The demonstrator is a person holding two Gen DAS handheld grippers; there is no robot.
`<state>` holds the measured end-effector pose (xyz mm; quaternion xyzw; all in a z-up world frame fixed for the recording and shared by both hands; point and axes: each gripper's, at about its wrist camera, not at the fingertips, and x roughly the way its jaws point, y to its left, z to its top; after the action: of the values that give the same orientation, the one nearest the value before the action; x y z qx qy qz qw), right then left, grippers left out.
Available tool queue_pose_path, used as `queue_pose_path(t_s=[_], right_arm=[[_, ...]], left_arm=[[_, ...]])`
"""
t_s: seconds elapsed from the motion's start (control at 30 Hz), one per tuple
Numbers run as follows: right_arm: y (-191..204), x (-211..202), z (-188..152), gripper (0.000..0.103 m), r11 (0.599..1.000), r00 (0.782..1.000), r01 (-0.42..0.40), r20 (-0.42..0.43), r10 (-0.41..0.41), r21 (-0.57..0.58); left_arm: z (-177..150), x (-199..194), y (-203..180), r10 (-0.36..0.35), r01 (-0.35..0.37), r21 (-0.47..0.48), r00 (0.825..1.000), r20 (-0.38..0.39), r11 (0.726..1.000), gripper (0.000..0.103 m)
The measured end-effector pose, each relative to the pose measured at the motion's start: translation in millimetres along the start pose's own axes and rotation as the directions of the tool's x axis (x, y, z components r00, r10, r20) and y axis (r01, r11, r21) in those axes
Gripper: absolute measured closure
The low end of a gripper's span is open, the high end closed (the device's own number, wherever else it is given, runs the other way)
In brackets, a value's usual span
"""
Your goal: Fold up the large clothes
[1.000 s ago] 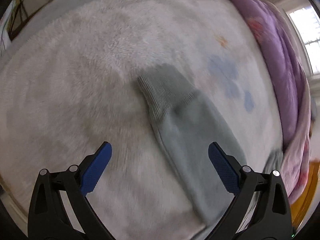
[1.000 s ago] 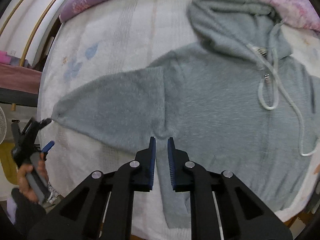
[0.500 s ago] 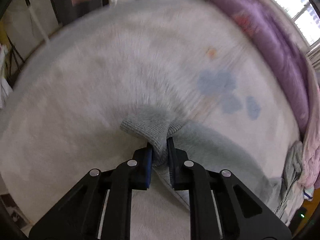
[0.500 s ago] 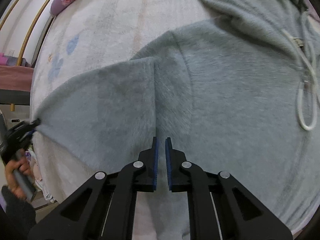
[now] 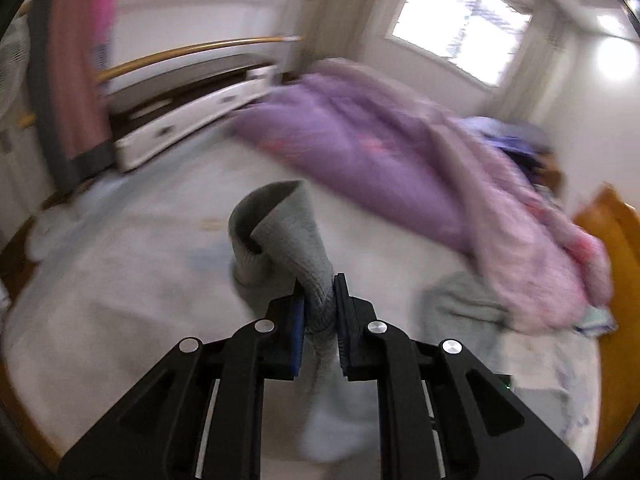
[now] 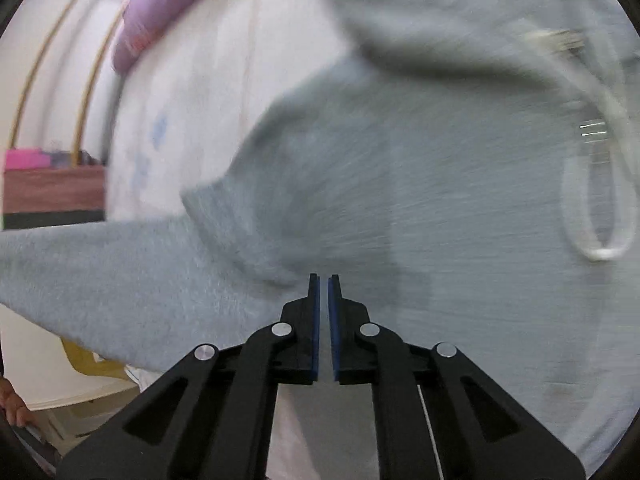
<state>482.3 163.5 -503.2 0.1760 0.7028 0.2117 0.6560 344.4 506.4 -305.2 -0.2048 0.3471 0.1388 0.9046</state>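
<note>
A grey hoodie point(image 6: 460, 208) lies spread on the white fleece bed cover point(image 6: 192, 92), hood at the top, white drawstring point(image 6: 596, 216) at the right. My left gripper point(image 5: 319, 300) is shut on the hoodie's sleeve cuff point(image 5: 280, 224) and holds it lifted above the bed. In the right wrist view the raised sleeve point(image 6: 120, 280) stretches to the left. My right gripper point(image 6: 324, 280) is shut and empty, its tips at the armpit seam where sleeve meets body; whether they touch the cloth I cannot tell.
A purple and pink quilt point(image 5: 400, 152) is bunched along the far side of the bed. A bed frame with wooden rails point(image 5: 192, 56) and a hanging dark pink towel point(image 5: 72, 72) stand behind. Another grey cloth point(image 5: 460, 304) lies by the quilt.
My left gripper closed on the sleeve cuff and has lifted it off the bed, tilting upward. My right gripper moved closer down onto the armpit area and stayed shut.
</note>
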Motion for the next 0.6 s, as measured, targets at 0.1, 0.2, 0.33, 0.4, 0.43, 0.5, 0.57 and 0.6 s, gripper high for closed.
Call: queue_pose_path(t_s=[0.1, 0.2, 0.33, 0.4, 0.43, 0.5, 0.57, 0.6], right_arm=[[-52, -69, 1, 0.096, 0.998, 0.996, 0.057, 0.074, -0.055, -0.029], [-117, -148, 4, 0.096, 0.987, 0.975, 0.153, 0.171, -0.143, -0.047], [-181, -237, 10, 0.096, 0.961, 0.919, 0.278, 0.292, -0.265, -0.003], [-229, -281, 11, 0.096, 0.940, 0.881, 0.334, 0.332, -0.336, 0.066], [-250, -298, 12, 0.096, 0.926, 0.860, 0.362, 0.344, -0.376, 0.107], [-293, -328, 9, 0.096, 0.906, 0.829, 0.384, 0.367, -0.423, 0.179], [-327, -347, 10, 0.096, 0.882, 0.803, 0.394, 0.369, -0.468, 0.259], [-348, -356, 8, 0.096, 0.869, 0.796, 0.392, 0.362, -0.485, 0.302]], left_arm=[[-27, 17, -95, -0.080, 0.082, 0.094, 0.996, -0.028, 0.992, 0.090], [-71, 51, -186, -0.170, 0.186, 0.151, 0.979, -0.107, 0.971, 0.090], [-140, 97, -268, -0.221, 0.259, 0.171, 0.952, -0.212, 0.951, 0.091], [-180, 123, -307, -0.197, 0.263, 0.242, 0.944, -0.265, 0.934, 0.091], [-200, 134, -320, -0.189, 0.270, 0.268, 0.938, -0.292, 0.925, 0.091], [-231, 158, -344, -0.191, 0.305, 0.273, 0.907, -0.374, 0.913, 0.091], [-256, 173, -362, -0.151, 0.297, 0.314, 0.898, -0.414, 0.902, 0.091], [-266, 182, -365, -0.143, 0.301, 0.317, 0.888, -0.436, 0.899, 0.091]])
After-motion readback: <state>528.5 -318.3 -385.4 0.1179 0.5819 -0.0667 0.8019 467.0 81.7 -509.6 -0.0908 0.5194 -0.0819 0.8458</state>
